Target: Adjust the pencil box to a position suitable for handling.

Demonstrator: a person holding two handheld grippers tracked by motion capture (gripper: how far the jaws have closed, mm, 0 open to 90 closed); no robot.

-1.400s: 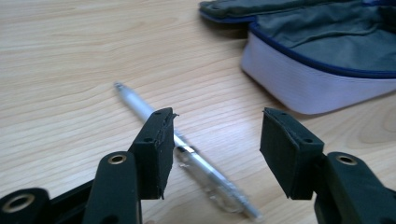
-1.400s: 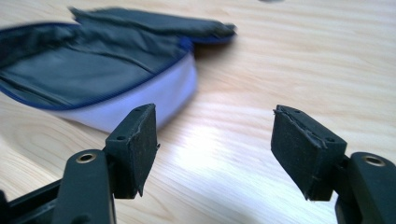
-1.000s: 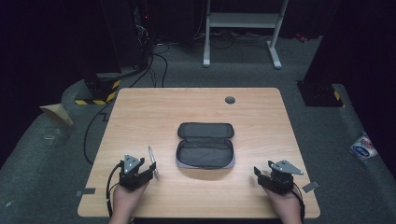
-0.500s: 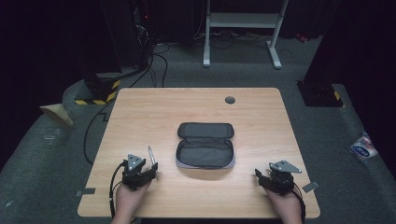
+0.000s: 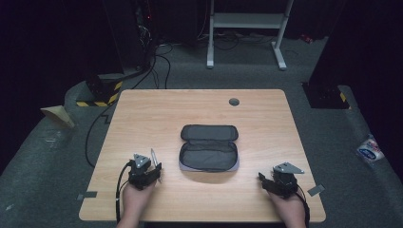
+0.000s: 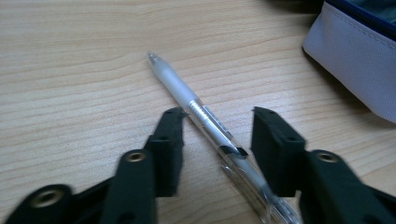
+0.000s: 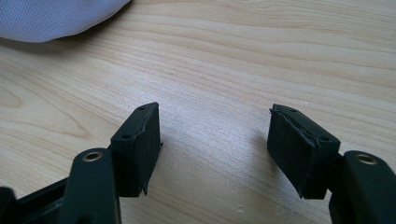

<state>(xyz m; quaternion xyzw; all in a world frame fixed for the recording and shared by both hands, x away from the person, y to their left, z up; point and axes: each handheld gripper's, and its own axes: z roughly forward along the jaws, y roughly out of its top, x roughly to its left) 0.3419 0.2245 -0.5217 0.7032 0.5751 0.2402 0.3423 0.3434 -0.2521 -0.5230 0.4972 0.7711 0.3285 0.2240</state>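
Your left tool point(image 6: 217, 128) straddles the clear pen point(image 6: 201, 114) lying on the bench point(image 5: 142, 114) beside the open pencil case point(image 5: 209, 147), jaws apart and gripping nothing, so an off-centre squeeze could roll it away.

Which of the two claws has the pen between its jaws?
The left claw: a clear pen lies on the table between its open jaws. The right claw has bare wood between its jaws.
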